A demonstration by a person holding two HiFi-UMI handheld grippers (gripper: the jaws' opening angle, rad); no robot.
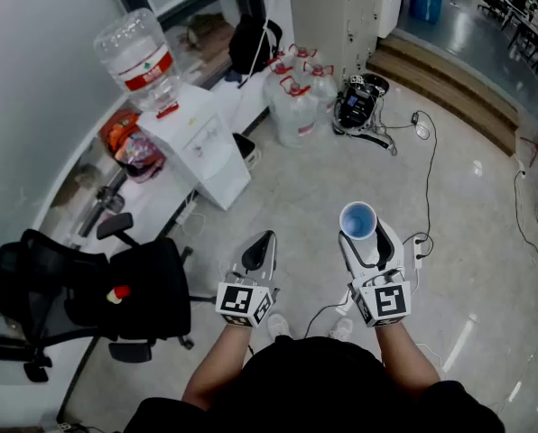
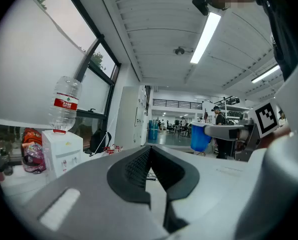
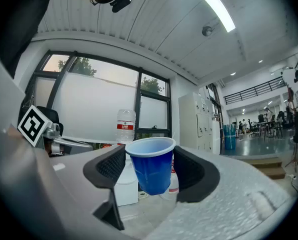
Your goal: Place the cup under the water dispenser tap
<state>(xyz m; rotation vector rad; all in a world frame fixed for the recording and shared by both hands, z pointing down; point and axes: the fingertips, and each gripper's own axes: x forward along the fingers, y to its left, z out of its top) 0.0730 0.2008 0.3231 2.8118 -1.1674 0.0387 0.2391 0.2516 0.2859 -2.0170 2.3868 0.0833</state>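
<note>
Pale office floor (image 1: pixel 359 152) stretches ahead of a person carrying a claw in each hand. Level and facing forward, the right claw (image 3: pixel 150 170) has its jaws spread wide and pressed against the sides of a blue cup (image 1: pixel 357 220), held upright between the pads. Beside it, the left claw (image 2: pixel 150 156) is empty, jaws closed together. Ahead of both claws and off to their left, well apart, stands the white dispenser (image 1: pixel 201 147) with a bottle (image 1: pixel 138 57) on top. Spare jugs (image 1: pixel 296 97) sit farther ahead; a black chair (image 1: pixel 115 291) stands left of the left claw.
</note>
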